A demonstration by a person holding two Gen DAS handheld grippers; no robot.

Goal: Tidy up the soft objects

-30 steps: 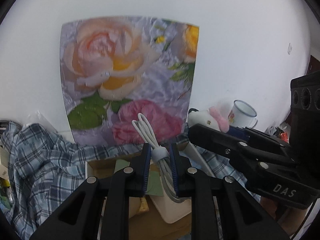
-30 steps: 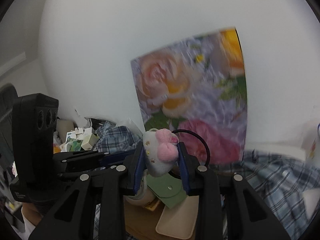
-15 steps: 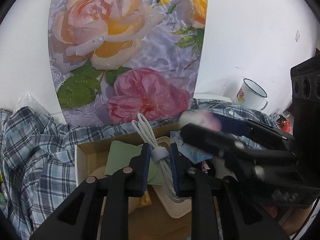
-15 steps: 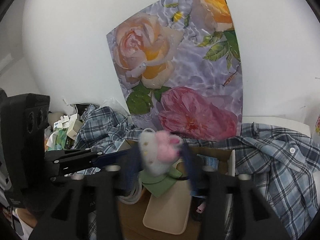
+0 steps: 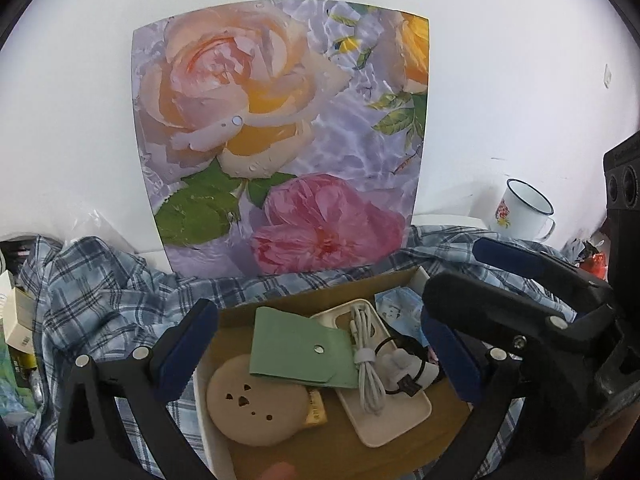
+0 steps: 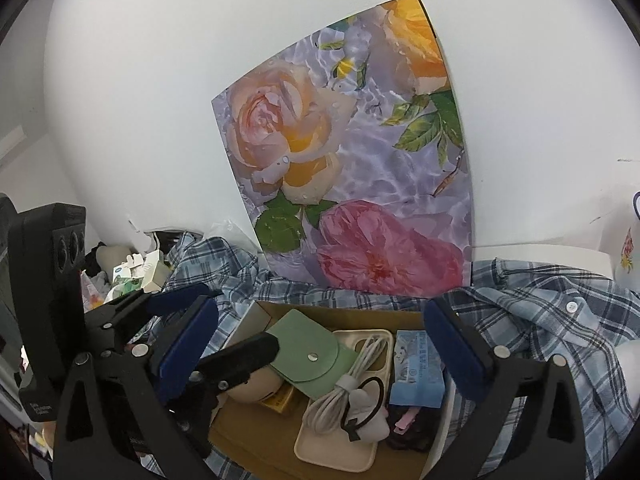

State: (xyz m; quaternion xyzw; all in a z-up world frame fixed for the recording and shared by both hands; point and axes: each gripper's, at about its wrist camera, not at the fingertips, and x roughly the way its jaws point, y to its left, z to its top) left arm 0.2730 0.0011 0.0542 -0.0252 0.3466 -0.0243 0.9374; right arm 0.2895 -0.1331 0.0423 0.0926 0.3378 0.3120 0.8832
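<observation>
An open cardboard box (image 5: 320, 292) (image 6: 340, 308) holds a green snap pouch (image 5: 300, 352) (image 6: 312, 356), a beige phone case (image 5: 384, 408) and a round beige pad (image 5: 256, 400). A bundled white cable (image 5: 366, 360) (image 6: 344, 384) and a small grey plush toy (image 5: 394, 362) (image 6: 370, 424) with a black hair tie lie loose on the case. My left gripper (image 5: 320, 344) (image 6: 240, 318) hangs over the box, jaws opening, nothing between them. Beside it my right gripper (image 6: 320, 344) (image 5: 456, 272) is opening too, with nothing held.
A blue checked shirt (image 5: 100, 300) (image 6: 540, 320) lies bunched around the box. A rose poster (image 5: 280, 140) leans on the white wall behind. A white enamel mug (image 5: 524, 212) stands far right. Small cartons (image 6: 140, 272) clutter the far left. A blue packet (image 6: 416, 364) lies in the box.
Both grippers have opened wide. The white cable left the left gripper and the plush toy left the right one; both now lie in the box.
</observation>
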